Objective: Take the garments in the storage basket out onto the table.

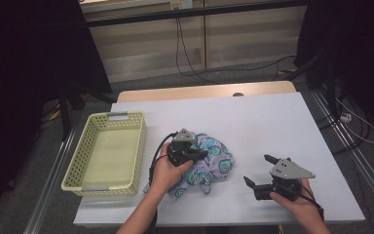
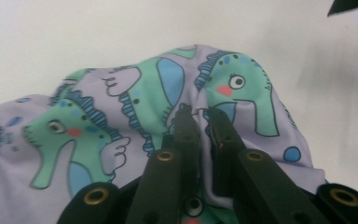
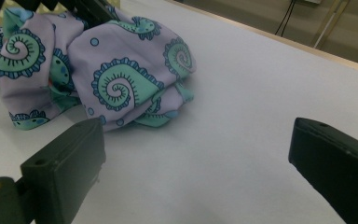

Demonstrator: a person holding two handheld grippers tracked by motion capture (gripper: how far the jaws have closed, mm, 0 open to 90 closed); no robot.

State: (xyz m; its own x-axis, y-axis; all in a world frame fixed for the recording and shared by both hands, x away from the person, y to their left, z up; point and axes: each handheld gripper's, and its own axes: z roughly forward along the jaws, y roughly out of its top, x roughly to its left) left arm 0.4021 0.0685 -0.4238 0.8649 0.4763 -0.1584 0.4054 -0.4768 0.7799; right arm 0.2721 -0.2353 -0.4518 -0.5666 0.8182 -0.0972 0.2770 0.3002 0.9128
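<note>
Left gripper (image 1: 184,152) sits on the crumpled patterned cloth (image 1: 207,163), jaws nearly together and pinching a raised fold of the fabric between their tips — the left gripper view shows the pleat caught at the tips, with the rest of the cloth (image 2: 121,121) spread ahead of and beneath them. Right gripper (image 1: 262,171) rests low over the counter (image 1: 253,117), jaws wide apart with nothing between them; the cloth (image 3: 116,79) lies ahead of and to the left of its left jaw, apart from it.

Judgement on the step: the pinch is on a thin ridge only, so the lift should go slowly and straight up — a jerk would likely pull the fold out. The free gripper would do best taking a second edge of the heap on its own side, so the bundle does not trail. The yellow basket (image 1: 108,152) stands beyond the left hand (image 1: 168,170), well apart from the right jaws, a probable destination.

Writing: none legible. The cloth carries cartoon creatures and spiral motifs; no brand or label in sight.
</note>
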